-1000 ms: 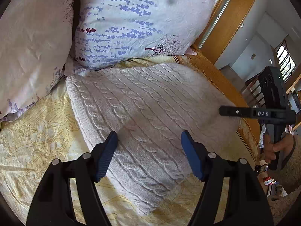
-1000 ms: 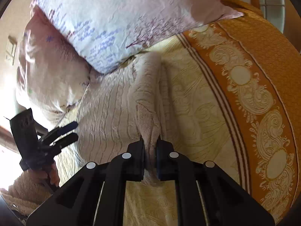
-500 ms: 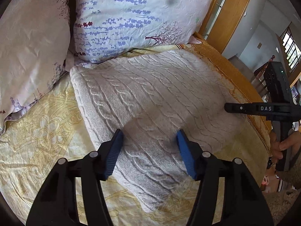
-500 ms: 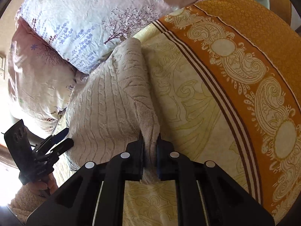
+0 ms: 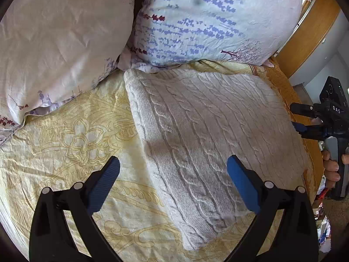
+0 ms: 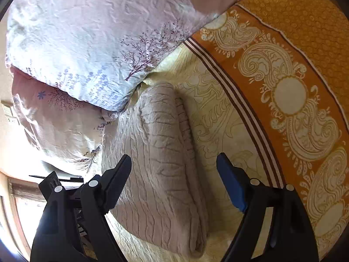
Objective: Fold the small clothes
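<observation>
A cream cable-knit sweater lies folded into a rectangle on the yellow patterned bedsheet, its far edge against the pillows. My left gripper is open and empty, above the sweater's near left edge. The right gripper's body shows at the right edge of the left wrist view. In the right wrist view the sweater lies in stacked folds. My right gripper is open and empty, just above its right edge.
Two floral pillows lie at the head of the bed. An orange patterned border runs along the sheet's right side. A wooden door frame stands beyond the bed's right edge.
My right gripper has let go of the sweater edge and opened; the fold now lies flat. My left gripper has opened wider and shifted left.
</observation>
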A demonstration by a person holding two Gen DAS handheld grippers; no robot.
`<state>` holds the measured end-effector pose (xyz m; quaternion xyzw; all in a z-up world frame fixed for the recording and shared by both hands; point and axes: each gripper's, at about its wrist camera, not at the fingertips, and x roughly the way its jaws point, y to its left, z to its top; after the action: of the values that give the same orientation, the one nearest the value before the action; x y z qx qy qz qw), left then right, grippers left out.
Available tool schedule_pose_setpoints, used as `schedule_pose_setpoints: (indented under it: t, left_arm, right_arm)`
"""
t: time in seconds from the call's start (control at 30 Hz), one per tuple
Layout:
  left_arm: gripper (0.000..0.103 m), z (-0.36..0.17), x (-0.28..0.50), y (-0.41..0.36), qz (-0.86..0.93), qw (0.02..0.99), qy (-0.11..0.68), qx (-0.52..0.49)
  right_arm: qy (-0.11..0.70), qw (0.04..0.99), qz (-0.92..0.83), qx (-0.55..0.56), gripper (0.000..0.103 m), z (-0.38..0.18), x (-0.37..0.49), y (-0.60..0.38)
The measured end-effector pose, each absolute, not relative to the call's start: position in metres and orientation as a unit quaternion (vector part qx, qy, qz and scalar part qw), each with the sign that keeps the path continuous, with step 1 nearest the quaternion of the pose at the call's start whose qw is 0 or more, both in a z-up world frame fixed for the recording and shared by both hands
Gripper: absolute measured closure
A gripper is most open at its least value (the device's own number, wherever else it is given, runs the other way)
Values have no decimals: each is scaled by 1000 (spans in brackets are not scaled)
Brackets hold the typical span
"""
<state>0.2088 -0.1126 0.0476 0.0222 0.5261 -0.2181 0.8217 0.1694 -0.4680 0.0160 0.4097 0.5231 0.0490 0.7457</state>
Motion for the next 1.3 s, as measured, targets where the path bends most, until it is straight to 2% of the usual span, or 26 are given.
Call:
schedule_pose_setpoints:
  t: [0.3, 0.67, 0.73, 0.77, 0.87, 0.97, 1.07, 1.17, 1.3]
  left_arm:
    - [3, 33, 217, -122, -218, 802, 557, 9]
    - [2, 20, 231, -146, -220, 792, 569, 11]
    - [2, 17, 235, -149, -230, 786, 573, -6]
    - [2, 14, 238, -149, -237, 781, 578, -22]
    - [3, 6, 242, -147, -245, 771, 584, -67]
    - [10, -1, 246, -138, -252, 759, 588, -121]
    - [23, -3, 251, -126, -254, 750, 586, -170]
    - [37, -9, 255, -114, -256, 739, 584, -217]
    - [65, -10, 256, -102, -271, 730, 570, -262]
  right_arm:
    - [563, 713, 80, 409, 21, -6, 190, -458]
    - [562, 720, 117, 389, 22, -8, 195, -434]
    - [558, 712, 135, 406, 39, -12, 195, -433]
    - [559, 707, 137, 411, 42, -15, 195, -430]
    - [553, 707, 141, 417, 45, -18, 195, -426]
    - [547, 697, 144, 441, 57, -24, 193, -431]
    - [533, 690, 152, 466, 66, -27, 189, -432]
    - [513, 683, 164, 493, 69, -27, 187, -431]
    - [483, 680, 188, 519, 71, -20, 185, -426]
